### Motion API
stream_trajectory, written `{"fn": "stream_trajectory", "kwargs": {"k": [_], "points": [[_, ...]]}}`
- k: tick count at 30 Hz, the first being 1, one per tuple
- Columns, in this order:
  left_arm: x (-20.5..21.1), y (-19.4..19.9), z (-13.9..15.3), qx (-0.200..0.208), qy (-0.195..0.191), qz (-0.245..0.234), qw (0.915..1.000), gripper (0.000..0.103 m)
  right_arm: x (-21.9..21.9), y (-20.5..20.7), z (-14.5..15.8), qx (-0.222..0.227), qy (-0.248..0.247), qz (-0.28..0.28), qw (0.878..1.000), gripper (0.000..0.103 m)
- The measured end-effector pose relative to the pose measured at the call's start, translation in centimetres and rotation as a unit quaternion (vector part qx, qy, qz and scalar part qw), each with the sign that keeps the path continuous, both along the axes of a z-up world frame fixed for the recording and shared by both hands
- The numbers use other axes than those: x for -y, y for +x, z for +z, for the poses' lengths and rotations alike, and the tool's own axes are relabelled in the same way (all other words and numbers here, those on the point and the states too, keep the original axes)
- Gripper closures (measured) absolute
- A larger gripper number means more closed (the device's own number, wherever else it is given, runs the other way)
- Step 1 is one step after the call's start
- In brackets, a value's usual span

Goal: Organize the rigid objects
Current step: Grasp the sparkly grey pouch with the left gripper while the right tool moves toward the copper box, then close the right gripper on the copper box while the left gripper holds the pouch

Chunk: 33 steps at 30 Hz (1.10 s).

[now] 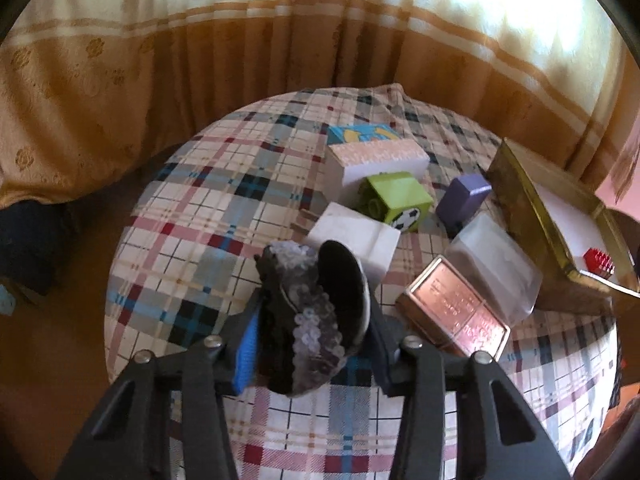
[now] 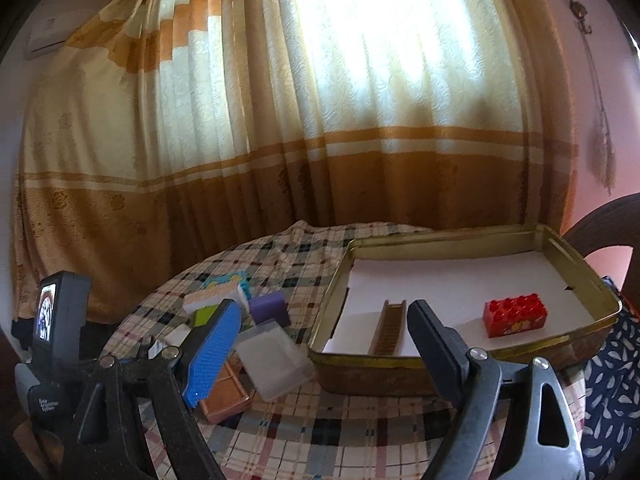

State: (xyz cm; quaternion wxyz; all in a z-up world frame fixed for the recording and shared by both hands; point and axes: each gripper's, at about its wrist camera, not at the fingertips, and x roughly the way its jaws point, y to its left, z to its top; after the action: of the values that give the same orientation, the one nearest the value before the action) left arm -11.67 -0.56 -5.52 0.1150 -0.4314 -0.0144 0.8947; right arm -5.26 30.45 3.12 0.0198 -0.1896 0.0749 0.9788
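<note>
My left gripper [image 1: 316, 320] is shut on a dark sequinned shoe-like object [image 1: 312, 300] and holds it above the plaid table [image 1: 180, 240]. Beyond it lie a white box [image 1: 356, 236], a green cube [image 1: 396, 200], a pink-topped white box [image 1: 376, 160], a purple block [image 1: 464, 196], a clear plastic case [image 1: 492, 264] and a copper case [image 1: 456, 308]. My right gripper [image 2: 320, 344] is open and empty, just before the near rim of a gold tin tray [image 2: 440, 364]. The tray holds a red brick [image 2: 514, 314] and a wooden comb-like strip [image 2: 388, 328].
A curtain [image 2: 320, 120] hangs behind the round table. The tray [image 1: 532, 200] stands at the table's right side. The left gripper's camera body [image 2: 56, 312] shows at the left of the right wrist view. A chair back [image 2: 608, 224] stands at the far right.
</note>
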Motion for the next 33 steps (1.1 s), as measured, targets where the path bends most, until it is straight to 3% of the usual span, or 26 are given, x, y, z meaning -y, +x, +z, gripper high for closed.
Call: {"fn": "stream_trajectory", "kwargs": {"k": [5, 7, 9, 10, 12, 18, 29, 33], "points": [[1.2, 0.6, 0.6, -0.027, 0.017, 0.036, 0.9989, 0.060, 0.8, 0.0, -0.7, 0.027, -0.025, 0.044, 0.998, 0.019], [1.6, 1.0, 0.7, -0.039, 0.016, 0.053, 0.9977, 0.060, 1.7, -0.5, -1.4, 0.059, -0.038, 0.081, 0.994, 0.042], [1.7, 1.3, 0.8, -0.050, 0.012, 0.062, 0.9967, 0.060, 2.9, -1.2, -2.2, 0.096, -0.041, 0.120, 0.987, 0.055], [1.7, 1.5, 0.9, -0.055, 0.010, 0.065, 0.9963, 0.060, 3.2, -1.6, -2.6, 0.109, -0.047, 0.133, 0.984, 0.057], [1.7, 1.4, 1.0, -0.058, 0.006, 0.066, 0.9961, 0.060, 3.9, -2.5, -3.5, 0.144, -0.061, 0.157, 0.975, 0.057], [2.3, 1.1, 0.8, -0.048, 0.007, 0.079, 0.9957, 0.060, 6.0, -4.2, -4.8, 0.194, -0.055, 0.205, 0.958, 0.057], [2.4, 1.0, 0.7, -0.044, 0.009, 0.082, 0.9956, 0.060, 6.0, -6.8, -5.2, 0.210, -0.036, 0.193, 0.958, 0.056], [2.5, 1.2, 0.7, -0.045, 0.010, 0.088, 0.9951, 0.060, 6.4, -7.9, -5.0, 0.216, -0.018, 0.216, 0.952, 0.050]]}}
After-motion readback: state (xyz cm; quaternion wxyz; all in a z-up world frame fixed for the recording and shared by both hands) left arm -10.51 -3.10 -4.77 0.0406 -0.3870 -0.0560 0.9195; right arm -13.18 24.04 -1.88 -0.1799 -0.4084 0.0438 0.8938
